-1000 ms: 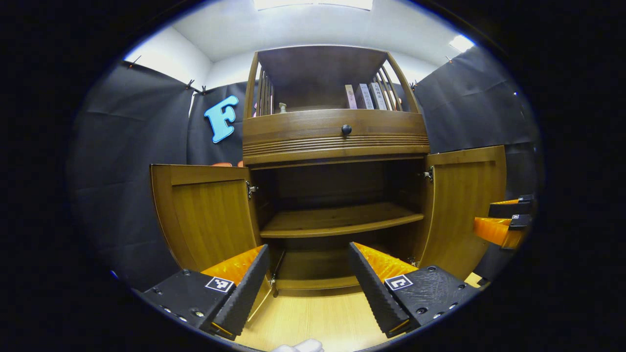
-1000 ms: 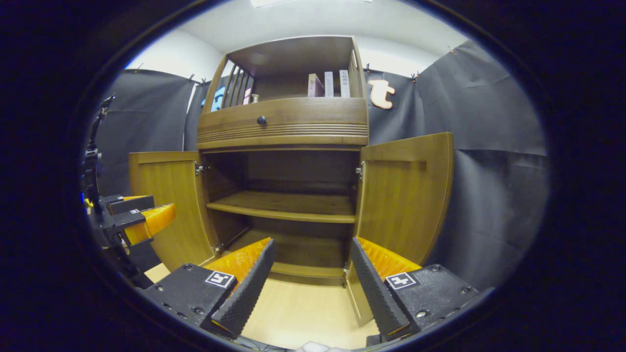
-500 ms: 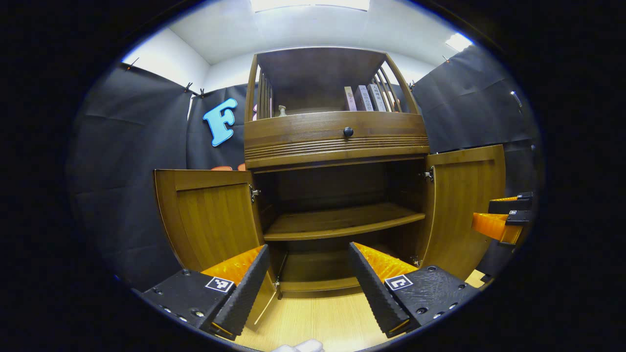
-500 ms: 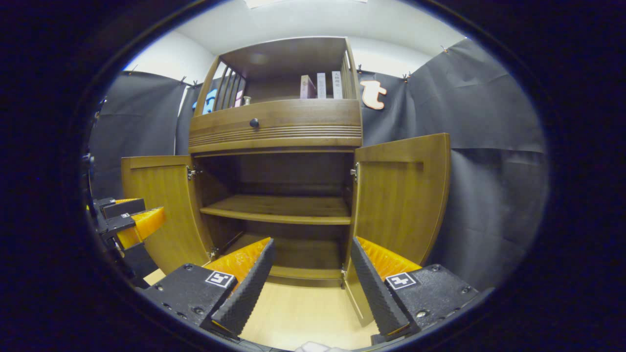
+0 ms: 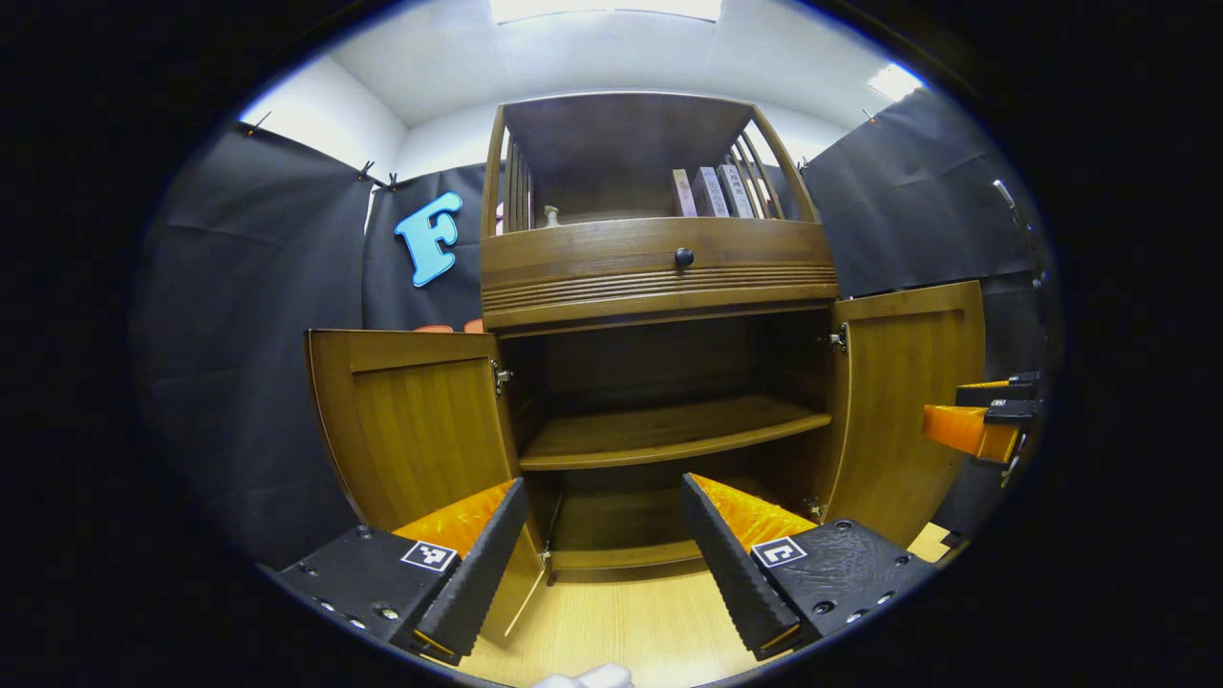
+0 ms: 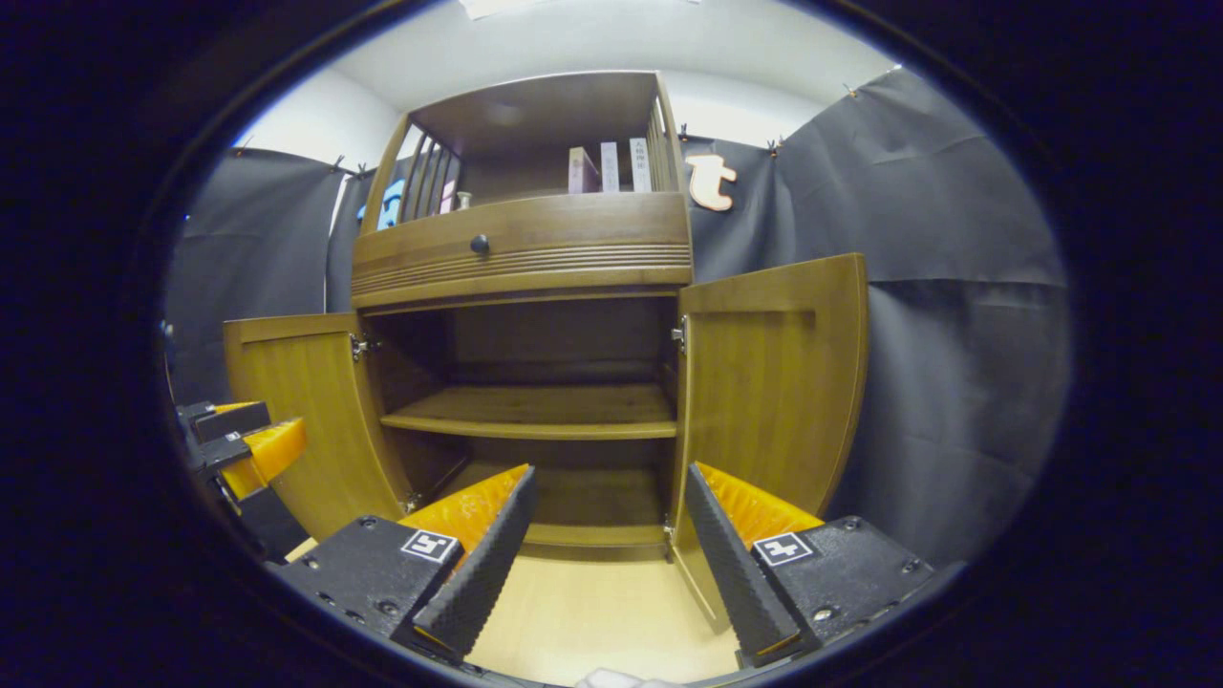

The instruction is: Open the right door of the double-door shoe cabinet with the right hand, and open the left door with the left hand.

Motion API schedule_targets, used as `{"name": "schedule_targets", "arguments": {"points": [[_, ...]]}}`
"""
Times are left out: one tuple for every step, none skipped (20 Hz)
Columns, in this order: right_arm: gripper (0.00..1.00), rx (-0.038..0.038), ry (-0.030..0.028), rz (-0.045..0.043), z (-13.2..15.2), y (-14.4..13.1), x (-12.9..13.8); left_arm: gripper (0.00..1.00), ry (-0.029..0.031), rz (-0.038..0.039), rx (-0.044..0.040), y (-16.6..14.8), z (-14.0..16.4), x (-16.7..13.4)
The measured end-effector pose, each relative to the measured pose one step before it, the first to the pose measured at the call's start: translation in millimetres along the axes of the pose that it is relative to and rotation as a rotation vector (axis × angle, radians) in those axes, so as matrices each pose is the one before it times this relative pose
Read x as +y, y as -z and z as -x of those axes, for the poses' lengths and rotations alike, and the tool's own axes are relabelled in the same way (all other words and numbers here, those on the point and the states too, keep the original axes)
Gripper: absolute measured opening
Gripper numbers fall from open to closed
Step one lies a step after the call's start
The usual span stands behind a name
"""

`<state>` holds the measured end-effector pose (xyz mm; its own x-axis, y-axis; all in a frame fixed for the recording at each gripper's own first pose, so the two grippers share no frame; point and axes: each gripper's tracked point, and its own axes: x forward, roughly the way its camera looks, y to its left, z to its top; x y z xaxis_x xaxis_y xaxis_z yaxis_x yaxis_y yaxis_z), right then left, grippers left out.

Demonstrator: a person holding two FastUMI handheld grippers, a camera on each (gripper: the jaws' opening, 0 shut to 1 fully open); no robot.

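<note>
The brown wooden shoe cabinet stands ahead with both doors swung wide. Its left door and right door hang outward on their hinges. Inside, a bare shelf crosses the dark compartment. My left gripper is open, low before the cabinet's bottom edge, touching nothing; it also appears at the left edge of the right gripper view. My right gripper is open and holds nothing, near the right door's lower corner; the left gripper view catches it at the far right.
A drawer with a dark knob sits above the doors. Books and a small pale object rest on the top shelf. Light wooden floor lies below. Black cloth walls close in both sides.
Both grippers have drawn back slightly from the cabinet and drifted sideways; the cabinet shifted a little right in the left view, left in the right view. Doors stay wide.
</note>
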<state>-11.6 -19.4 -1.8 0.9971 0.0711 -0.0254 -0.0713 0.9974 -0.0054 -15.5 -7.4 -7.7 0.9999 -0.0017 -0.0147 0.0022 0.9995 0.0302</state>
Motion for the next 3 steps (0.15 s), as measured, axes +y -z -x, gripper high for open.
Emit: {"name": "schedule_targets", "arguments": {"points": [[0.98,0.00149,-0.00146,-0.00051,0.04,0.95,2.27,0.9,0.00266,0.00088,0.00106,0.17,-0.97,1.13],[1.0,0.00131,-0.00057,-0.00122,0.03,0.73,2.05,1.0,0.00434,0.00054,0.00234,1.0,-0.01,0.38],[0.97,0.00081,0.00188,-0.00089,0.24,1.7,1.15,1.0,0.00286,-0.00152,0.00082,0.56,-0.58,0.21]]}}
